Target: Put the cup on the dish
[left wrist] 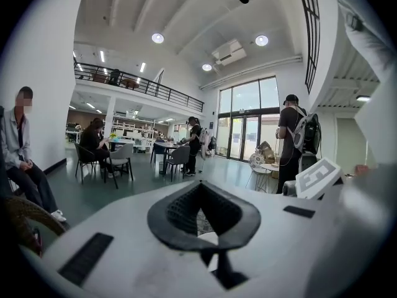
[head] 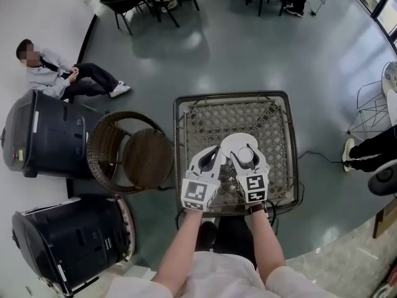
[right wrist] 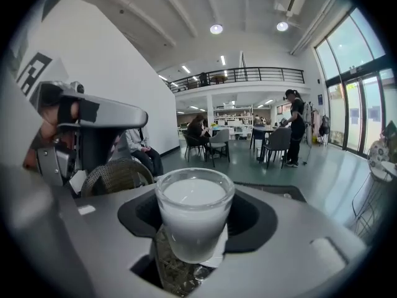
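Left gripper (head: 214, 151) closed empty; right gripper (head: 247, 149) on cup (right wrist: 194, 222)

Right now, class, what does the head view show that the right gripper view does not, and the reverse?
Head view only: the wicker table's full frame, two dark bins, the person's forearms. Right gripper view only: the cup's clear glass wall and white filling, the mezzanine railing. Both: the cup between the right gripper's jaws, the wicker chair.

table (head: 232, 118) open beyond; wicker chair (head: 129, 151) close left
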Demonstrator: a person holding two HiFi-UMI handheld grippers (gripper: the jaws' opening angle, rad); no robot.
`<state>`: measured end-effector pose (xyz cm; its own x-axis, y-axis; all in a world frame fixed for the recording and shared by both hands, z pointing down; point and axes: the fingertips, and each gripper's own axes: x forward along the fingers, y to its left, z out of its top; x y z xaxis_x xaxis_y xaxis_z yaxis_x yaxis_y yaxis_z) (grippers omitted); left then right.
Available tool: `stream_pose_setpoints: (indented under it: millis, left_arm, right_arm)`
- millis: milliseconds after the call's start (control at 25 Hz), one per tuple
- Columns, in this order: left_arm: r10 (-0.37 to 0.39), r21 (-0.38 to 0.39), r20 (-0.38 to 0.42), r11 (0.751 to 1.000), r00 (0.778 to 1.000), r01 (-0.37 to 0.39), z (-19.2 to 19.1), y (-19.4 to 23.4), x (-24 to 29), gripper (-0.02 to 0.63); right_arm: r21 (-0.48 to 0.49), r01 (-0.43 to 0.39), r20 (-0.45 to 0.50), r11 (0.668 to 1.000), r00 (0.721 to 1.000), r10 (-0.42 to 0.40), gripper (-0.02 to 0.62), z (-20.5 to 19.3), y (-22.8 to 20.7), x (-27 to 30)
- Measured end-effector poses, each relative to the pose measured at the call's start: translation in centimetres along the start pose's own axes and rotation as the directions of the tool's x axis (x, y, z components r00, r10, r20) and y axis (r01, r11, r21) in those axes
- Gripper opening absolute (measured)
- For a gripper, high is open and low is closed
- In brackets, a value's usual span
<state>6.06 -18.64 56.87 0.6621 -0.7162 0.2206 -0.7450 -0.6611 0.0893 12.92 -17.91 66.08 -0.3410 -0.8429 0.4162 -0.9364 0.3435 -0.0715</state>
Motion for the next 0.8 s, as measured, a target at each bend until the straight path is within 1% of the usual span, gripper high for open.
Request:
stream_pose_setpoints:
  millis: [160, 360, 640, 800]
  left_arm:
    - [-0.009, -0.013, -0.033, 1.0, 0.999, 0.009, -1.8, 0.3, 1.1, 0.005]
    - [-0.009, -0.023, -0.067, 1.0, 0.998, 0.008, -3.7, 1.1, 2.4, 0.005]
    - [-0.013, -0.033, -0.113, 0.999, 0.994, 0.009, -6.0, 1.9, 3.1, 0.005]
    - [-0.019, -0.032, -0.125, 0.999, 0.992, 0.015, -7.0, 2.5, 3.8, 0.005]
  right_arm:
    - [0.005, -0.01, -0.035, 1.0, 0.999, 0.01, 0.253, -2.7, -0.6, 2.0]
    - [-0.017, 0.011, -0.083, 1.0, 0.997, -0.012, 0.253, -5.8, -1.7, 4.5]
    - [-0.048, 0.028, -0.099, 0.998, 0.995, -0.033, 0.253, -8.2, -2.4, 7.6]
    - [-0.045, 0.053, -0.115, 0.998, 0.992, -0.058, 0.253, -9.1, -3.0, 9.5]
